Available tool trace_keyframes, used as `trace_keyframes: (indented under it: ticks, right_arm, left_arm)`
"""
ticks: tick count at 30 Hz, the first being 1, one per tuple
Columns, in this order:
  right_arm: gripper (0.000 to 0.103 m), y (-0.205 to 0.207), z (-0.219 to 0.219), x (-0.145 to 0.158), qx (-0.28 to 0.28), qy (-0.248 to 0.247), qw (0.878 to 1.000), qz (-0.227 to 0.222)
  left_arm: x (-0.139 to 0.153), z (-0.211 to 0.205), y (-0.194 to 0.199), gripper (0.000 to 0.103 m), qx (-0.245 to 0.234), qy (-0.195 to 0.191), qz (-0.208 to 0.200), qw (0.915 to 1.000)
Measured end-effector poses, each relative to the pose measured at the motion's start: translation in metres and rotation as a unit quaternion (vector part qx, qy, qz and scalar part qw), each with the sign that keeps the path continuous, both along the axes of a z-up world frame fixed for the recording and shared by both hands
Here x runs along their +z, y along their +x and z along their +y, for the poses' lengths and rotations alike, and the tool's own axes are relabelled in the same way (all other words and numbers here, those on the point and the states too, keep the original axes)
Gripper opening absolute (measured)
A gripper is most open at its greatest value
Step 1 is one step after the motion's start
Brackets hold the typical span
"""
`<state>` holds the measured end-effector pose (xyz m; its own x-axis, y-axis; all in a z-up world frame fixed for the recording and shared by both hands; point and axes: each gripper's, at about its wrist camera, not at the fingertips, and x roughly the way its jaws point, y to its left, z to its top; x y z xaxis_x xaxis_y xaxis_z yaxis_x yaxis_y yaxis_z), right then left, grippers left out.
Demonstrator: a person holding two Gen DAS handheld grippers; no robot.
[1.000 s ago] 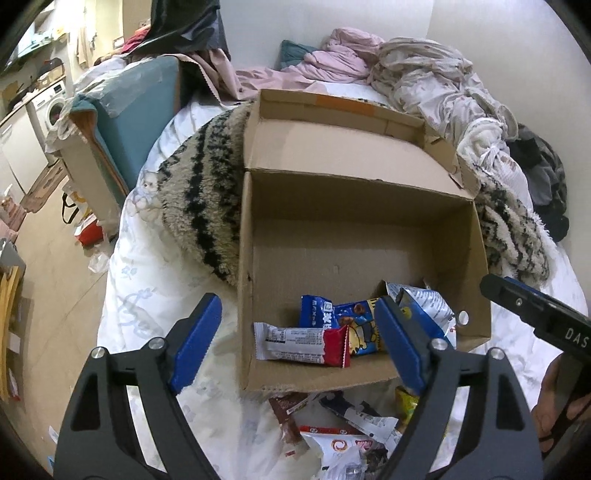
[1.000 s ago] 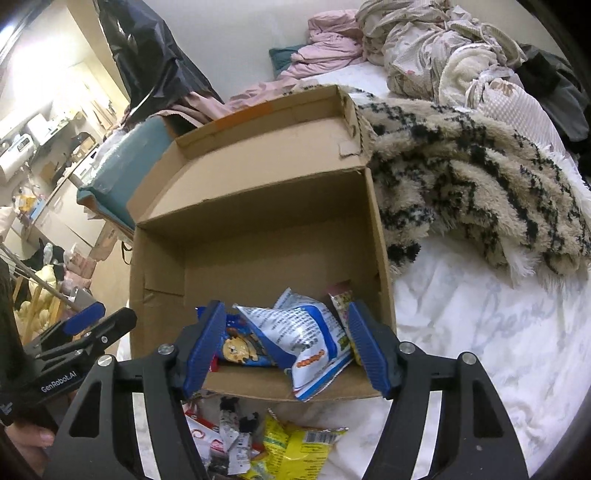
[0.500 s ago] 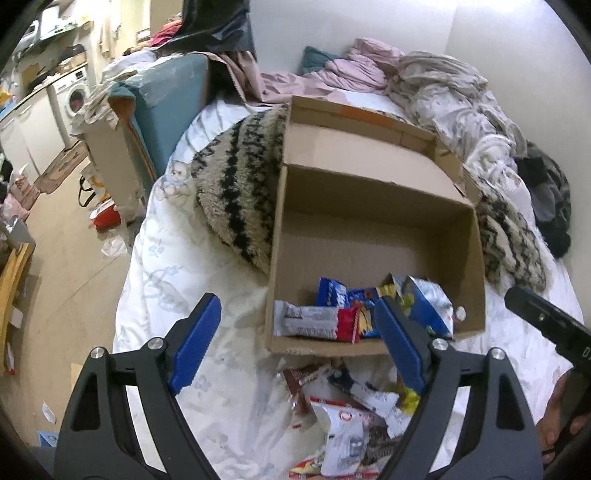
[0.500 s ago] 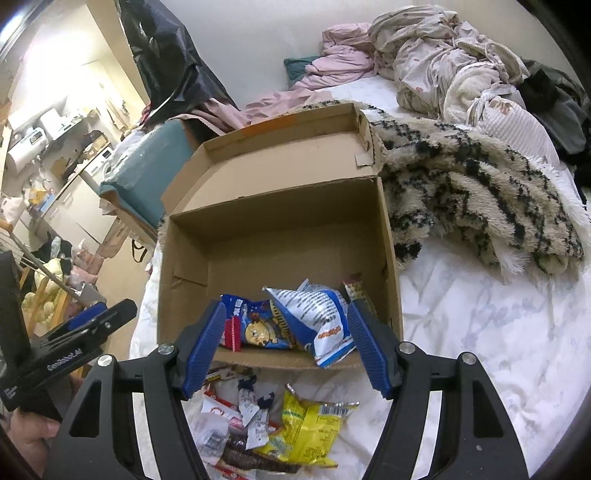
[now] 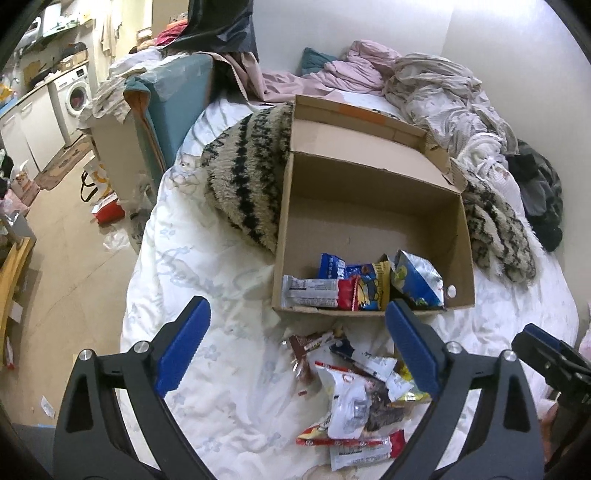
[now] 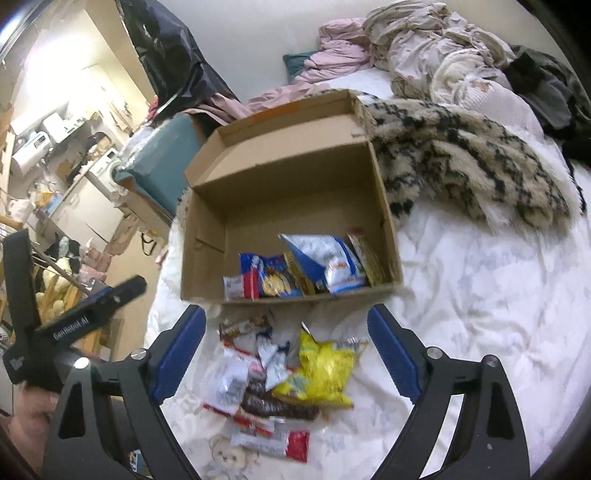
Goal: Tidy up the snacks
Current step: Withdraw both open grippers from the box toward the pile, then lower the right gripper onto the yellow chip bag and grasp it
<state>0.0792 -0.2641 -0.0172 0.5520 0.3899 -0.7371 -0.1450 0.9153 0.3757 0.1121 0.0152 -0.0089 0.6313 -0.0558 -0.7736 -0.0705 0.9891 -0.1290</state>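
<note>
Both grippers hang over a white bed, jaws just spread wide, nothing between them: left gripper, right gripper. Loose snack packets lie just near an open cardboard box holding several packets

The bed had a white printed cover, with crumpled clothes against the plain white wall. A washing machine stood beyond the beige floor.

Your right tongs are cut off by the left wrist frame's edge. Brown cardboard box's near wall hides lower ends of packets inside. Wrapper print blurred, unreadable.
</note>
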Motion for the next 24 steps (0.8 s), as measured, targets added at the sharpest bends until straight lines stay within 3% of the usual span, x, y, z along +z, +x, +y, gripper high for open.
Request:
trace_keyframes:
  ticks: [4,11,17,24]
  right_arm:
    - [0.092,-0.015,0.000,-0.001,-0.002,-0.007,1.000,0.001]
    - [0.092,-0.021,0.000,-0.011,-0.009,-0.013,1.000,0.020]
    - [0.092,-0.017,-0.012,-0.024,-0.029,0.009,0.998,0.055]
    - [0.092,-0.002,-0.033,-0.062,-0.075,0.062,0.984,0.146]
  left_arm:
    - [0.001,-0.007,-0.014,0.094,-0.018,0.028,-0.016,0.9993]
    - [-0.006,-0.014,-0.033,0.094,-0.016,0.063,-0.003,0.9979]
    - [-0.018,0.002,-0.032,0.094,0.006,0.035,0.032,0.9989]
    - [-0.039,0.015,-0.019,0.094,0.038,0.004,0.074,0.9965]
